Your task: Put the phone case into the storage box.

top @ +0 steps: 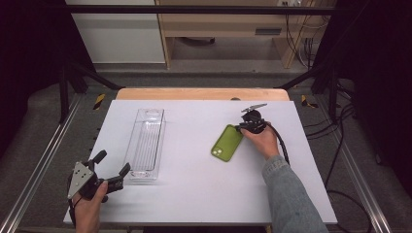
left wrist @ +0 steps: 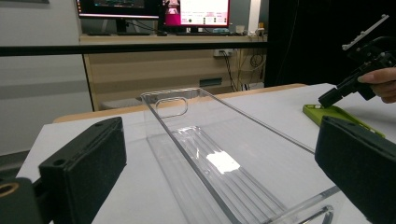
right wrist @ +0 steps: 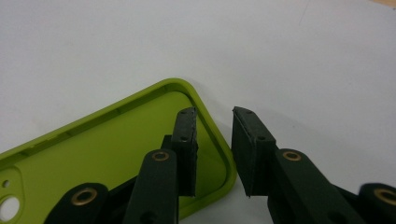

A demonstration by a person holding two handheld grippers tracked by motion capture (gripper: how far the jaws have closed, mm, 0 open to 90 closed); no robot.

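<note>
Lying flat and open side up on the white tabletop (top: 194, 194), right of centre: a green phone case (top: 227, 142), camera cutout toward the near end. Bearing down on its far end, the right gripper (top: 241, 127), held in a hand with a denim sleeve. Straddling the case's side wall near a rounded corner in the right gripper view, the two black fingers (right wrist: 186, 140): one inside the shell, the other outside over bare tabletop, a narrow gap remaining on the outer side. Not yet clamping the wall, as far as the angle allows judging; inner pad possibly brushing the rim, hard telling from here.

Resting lengthwise to the left, well apart from the case: a clear plastic tray (top: 145, 145), long and narrow, with a cut-out handle at its far end. Hovering just at the tray's near end, the left gripper (top: 112, 168), fingers spread wide and holding nothing, the tray's near end showing between them in the left gripper view. Standing beyond the tabletop, a wooden desk (left wrist: 163, 65) with lit monitors (left wrist: 154, 9).
</note>
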